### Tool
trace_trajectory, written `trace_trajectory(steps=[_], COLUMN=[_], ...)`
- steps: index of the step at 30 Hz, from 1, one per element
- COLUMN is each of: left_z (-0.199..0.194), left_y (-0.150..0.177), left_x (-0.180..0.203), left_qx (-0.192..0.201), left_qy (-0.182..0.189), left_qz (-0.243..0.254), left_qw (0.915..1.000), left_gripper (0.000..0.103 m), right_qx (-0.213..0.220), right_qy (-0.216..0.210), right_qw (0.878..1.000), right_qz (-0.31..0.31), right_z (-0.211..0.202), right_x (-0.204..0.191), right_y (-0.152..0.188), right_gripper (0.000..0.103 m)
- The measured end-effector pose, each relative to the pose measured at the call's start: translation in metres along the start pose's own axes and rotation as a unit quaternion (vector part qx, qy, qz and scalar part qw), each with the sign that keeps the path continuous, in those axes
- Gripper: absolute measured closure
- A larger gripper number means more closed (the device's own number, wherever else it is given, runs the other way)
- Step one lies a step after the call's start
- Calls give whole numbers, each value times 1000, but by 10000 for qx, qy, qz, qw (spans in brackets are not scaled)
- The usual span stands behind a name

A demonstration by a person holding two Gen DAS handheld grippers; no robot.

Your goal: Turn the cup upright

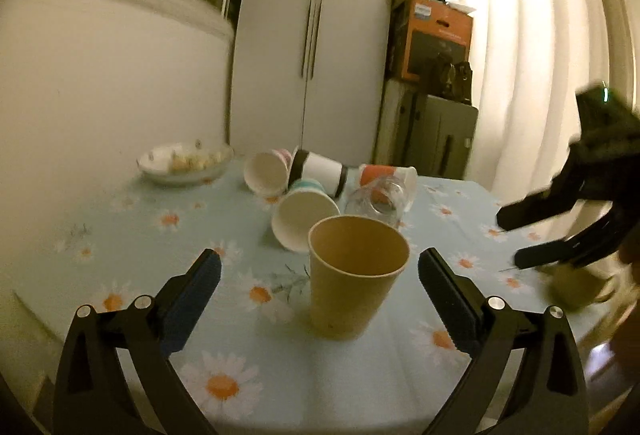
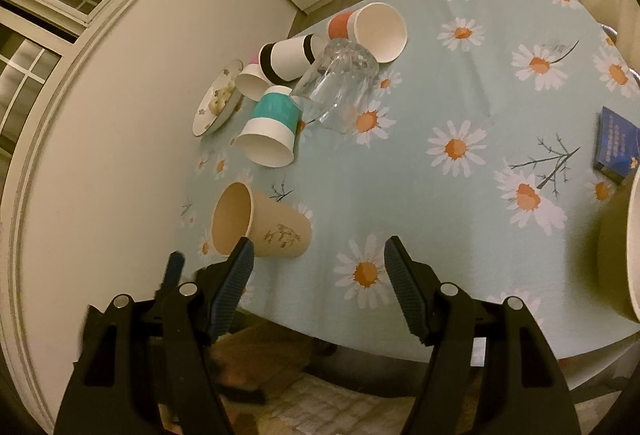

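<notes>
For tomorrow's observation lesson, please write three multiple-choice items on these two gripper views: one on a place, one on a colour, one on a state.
1. Where does the tan paper cup stand?
A. Between the open jaws of the left gripper
B. In the plate of snacks
C. On top of the clear glass

2. What colour is the band on the tipped cup nearest the tan cup, the teal-banded cup?
A. Red
B. Teal
C. Yellow

3. How is the clear glass placed?
A. Upright
B. Stacked in a cup
C. On its side

Answers: 1 A, the left wrist view shows the cup upright on the daisy tablecloth with a gap to each pad. 2 B, the right wrist view shows teal above a white rim. 3 C, it lies tipped on the cloth among the fallen cups.
</notes>
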State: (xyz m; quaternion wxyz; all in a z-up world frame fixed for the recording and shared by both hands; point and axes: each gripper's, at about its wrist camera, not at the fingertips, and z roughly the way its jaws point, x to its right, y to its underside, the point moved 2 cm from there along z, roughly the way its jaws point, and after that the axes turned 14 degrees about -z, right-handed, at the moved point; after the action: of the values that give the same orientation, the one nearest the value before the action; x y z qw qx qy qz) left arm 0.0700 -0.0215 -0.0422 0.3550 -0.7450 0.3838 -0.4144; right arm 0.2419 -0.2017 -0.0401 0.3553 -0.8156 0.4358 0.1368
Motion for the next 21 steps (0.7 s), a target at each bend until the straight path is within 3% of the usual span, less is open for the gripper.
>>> trace_trajectory(steps=[8,12,16,21], left_z=[-31,-42,-46,-51], left_y=[-47,-62,-65,-56], left_x=[-16,-23,-29,-35], left_qx=[-735,-781,-994,-1116], left_qy=[565,613,683,822], left_qz=[-87,115,186,270], left_qw=[9957,9950,9925,9900], left_gripper=[7,7,7,7], right_qx=[74,157,569,1211], right_qy=[27,69,102,597], right_qw=[9997,9990,9950,9803], right_qz=[-229,-402,-812,-1441], right_z=[0,2,-8,-25], right_x=[-15,-24,-41,-63], right_y=[3,13,27,50], right_gripper=[35,34,33,29])
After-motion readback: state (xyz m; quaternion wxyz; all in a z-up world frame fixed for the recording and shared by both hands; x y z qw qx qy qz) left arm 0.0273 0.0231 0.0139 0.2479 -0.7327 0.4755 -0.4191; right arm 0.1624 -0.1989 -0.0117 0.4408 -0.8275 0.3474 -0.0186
